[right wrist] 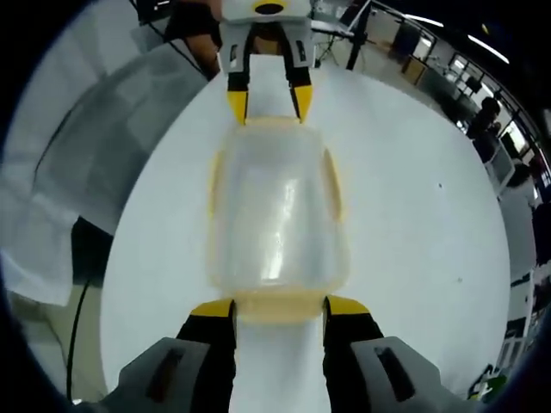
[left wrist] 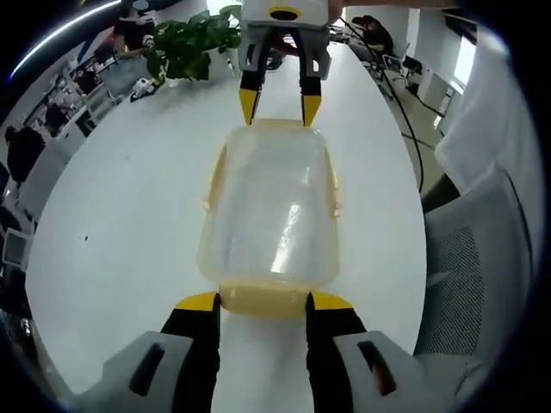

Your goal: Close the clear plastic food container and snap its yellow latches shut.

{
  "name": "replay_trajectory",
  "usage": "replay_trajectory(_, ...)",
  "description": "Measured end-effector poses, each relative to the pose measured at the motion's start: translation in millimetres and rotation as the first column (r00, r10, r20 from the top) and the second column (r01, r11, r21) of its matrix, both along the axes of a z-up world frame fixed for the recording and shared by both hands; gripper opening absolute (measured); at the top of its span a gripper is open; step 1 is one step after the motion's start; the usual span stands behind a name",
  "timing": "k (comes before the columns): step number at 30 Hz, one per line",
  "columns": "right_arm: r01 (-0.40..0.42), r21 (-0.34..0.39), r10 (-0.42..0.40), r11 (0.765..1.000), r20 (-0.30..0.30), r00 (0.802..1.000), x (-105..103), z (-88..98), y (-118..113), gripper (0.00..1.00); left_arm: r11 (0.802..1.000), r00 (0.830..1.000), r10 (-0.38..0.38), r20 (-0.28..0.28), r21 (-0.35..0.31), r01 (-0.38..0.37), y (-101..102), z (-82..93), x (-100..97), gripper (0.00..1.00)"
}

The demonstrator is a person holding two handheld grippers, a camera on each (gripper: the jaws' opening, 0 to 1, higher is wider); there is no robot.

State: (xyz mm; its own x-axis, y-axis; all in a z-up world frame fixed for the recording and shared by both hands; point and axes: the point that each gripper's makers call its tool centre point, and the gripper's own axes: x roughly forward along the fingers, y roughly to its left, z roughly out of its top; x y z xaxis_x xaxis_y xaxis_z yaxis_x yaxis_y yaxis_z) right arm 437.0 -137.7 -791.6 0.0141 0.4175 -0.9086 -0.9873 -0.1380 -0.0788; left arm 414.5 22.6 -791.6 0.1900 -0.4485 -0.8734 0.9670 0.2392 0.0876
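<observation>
The clear plastic container point(left wrist: 271, 211) lies lengthwise on the white table point(left wrist: 120, 224), lid on top, with yellow latches along its sides and ends. My left gripper point(left wrist: 264, 301) is open, and its yellow-tipped jaws flank the near end latch point(left wrist: 263, 303). Facing it across the container is my right gripper point(left wrist: 280, 105), its tips at the far end latch. In the right gripper view the same container point(right wrist: 275, 215) runs away from my right gripper point(right wrist: 280, 307), which is open around its near end latch point(right wrist: 280, 308). The left gripper point(right wrist: 268, 103) stands at the far end.
A potted plant point(left wrist: 185, 43) stands at the far left of the table. A grey mesh chair point(left wrist: 482, 284) and a person's white sleeve point(left wrist: 491, 129) sit off the table's right edge. The chair point(right wrist: 103, 129) also lies left of the table in the right gripper view.
</observation>
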Motion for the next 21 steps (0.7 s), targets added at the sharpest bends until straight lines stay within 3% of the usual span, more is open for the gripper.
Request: replay_trajectory(21,0.003,-0.011,-0.003,1.000,-0.037,0.999,2.6,-7.8,-2.2,0.38,1.000,1.000,0.004,-0.031,-0.018,-0.005,-1.7,-5.1,1.6,0.38)
